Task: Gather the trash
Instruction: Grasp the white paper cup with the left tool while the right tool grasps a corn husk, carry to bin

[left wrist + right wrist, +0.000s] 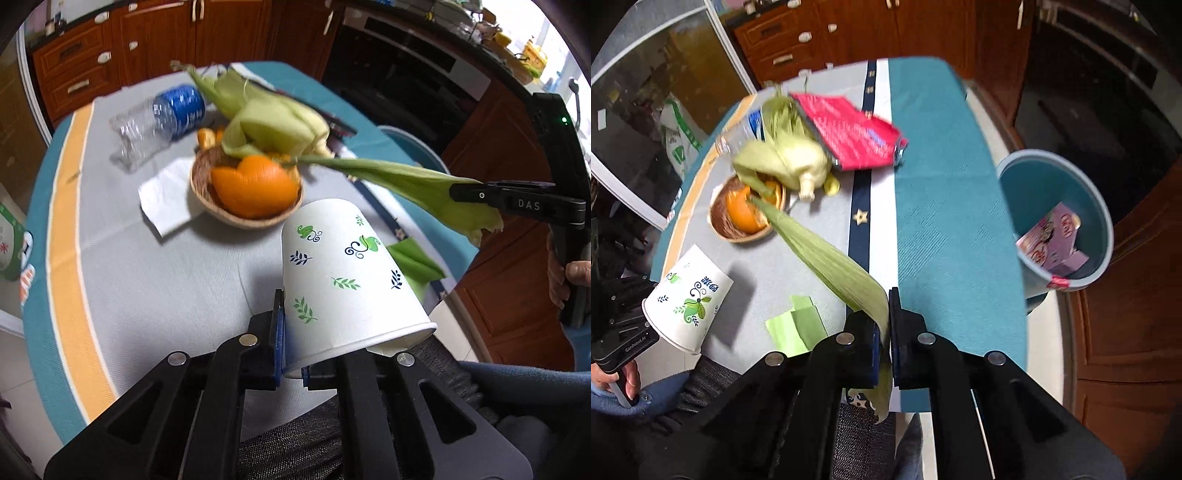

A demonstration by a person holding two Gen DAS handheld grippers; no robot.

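Green and long, the corn husk leaf (827, 254) is pinched at its ragged wide end by the closed right gripper (884, 341) above the table (942, 192). White with leaf prints, the paper cup (347, 280) tilts mouth-down, its rim clamped in the left gripper (291, 347); beyond the table's edge, the teal bin (1100, 206) holds a pink box (1052, 240).

White paper cup (343, 273) with green-and-navy leaf print; pale green husk (827, 254); teal bin (1056, 218).

Bare grey tablecloth (147, 288) is lying open across the lower left of the left wrist view. Basket (236, 214), napkin (166, 199) and bottle (159, 122) are crowding the upper centre. In the right wrist view, the teal cloth strip (945, 206) is running unobstructed toward the bin (1104, 221) at right; the red packet (853, 133) is blocking the upper centre.
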